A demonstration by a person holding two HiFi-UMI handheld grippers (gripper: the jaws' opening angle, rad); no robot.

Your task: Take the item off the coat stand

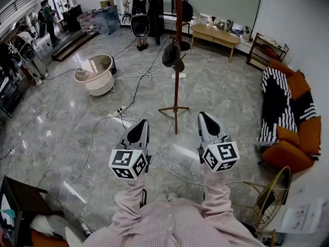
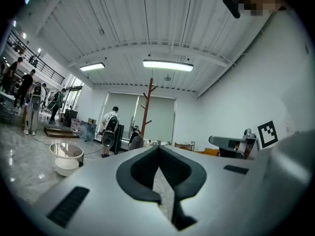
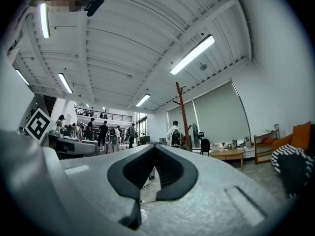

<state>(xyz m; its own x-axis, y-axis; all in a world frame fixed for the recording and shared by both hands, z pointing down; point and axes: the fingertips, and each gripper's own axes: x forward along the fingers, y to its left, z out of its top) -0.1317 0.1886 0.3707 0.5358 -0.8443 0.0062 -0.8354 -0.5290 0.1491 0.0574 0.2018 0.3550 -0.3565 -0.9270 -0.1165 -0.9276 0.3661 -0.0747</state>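
Grey tiled floor (image 1: pixel 77 138); coat stand (image 1: pixel 178 86) at twelve o'clock, dark hat (image 1: pixel 173 56) hung on it. Left gripper (image 1: pixel 140 127) and right gripper (image 1: pixel 206 120) closed, empty, well short, presumably aimed for approach.

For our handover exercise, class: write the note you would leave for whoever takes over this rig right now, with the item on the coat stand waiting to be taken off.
Left tongs: shut, empty, held out low in front.
Right tongs: shut, empty, level with the left pair.
Coat stand: upright, straight ahead, beyond both tongs.
Dark item: hangs partway up the stand's pole, untouched.
Done: nothing yet; neither pair is near the item.
Left: move closer, open one pair of tongs, grip the item and probably lift it up and off the stand.
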